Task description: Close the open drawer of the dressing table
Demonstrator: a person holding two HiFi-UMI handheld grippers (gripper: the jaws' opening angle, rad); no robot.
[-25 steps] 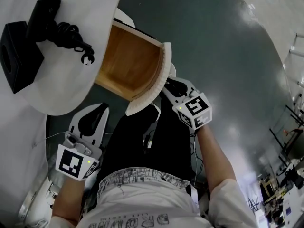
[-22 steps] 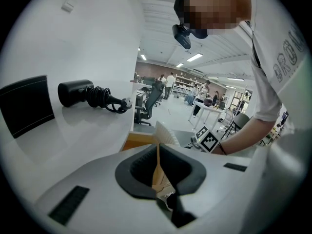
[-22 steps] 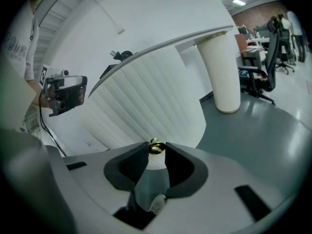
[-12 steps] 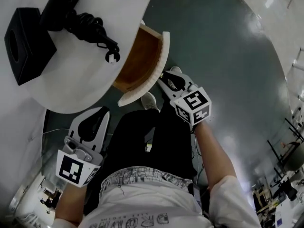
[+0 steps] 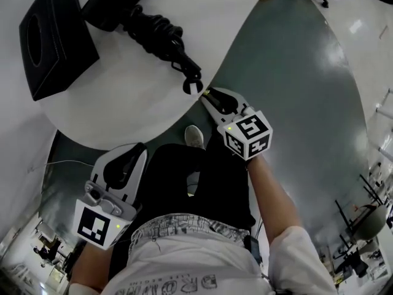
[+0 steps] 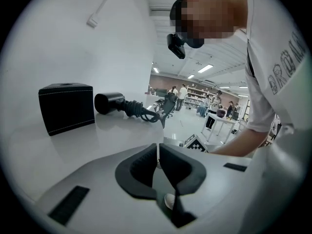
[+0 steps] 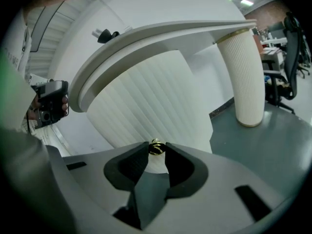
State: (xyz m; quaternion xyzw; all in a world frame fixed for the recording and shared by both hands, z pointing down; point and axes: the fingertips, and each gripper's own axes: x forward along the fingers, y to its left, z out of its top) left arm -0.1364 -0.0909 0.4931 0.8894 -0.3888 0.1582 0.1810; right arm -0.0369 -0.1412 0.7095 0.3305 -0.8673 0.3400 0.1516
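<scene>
In the head view, the right gripper (image 5: 212,97) reached to the near edge of the dressing table (image 5: 135,103). No drawer showed out from under that edge, so it seemed pushed fully in. The left gripper (image 5: 129,151) hung below the edge, over the person's lap, likely held clear of the drawer's path. In the left gripper view its jaws stood together with nothing between them, as it apparently had no part in the push. In the right gripper view the jaws were clamped on the small gold knob (image 7: 156,147) of the ribbed drawer front (image 7: 146,101), which sat tucked beneath the table's edge. That grip probably served to steer the drawer straight.
</scene>
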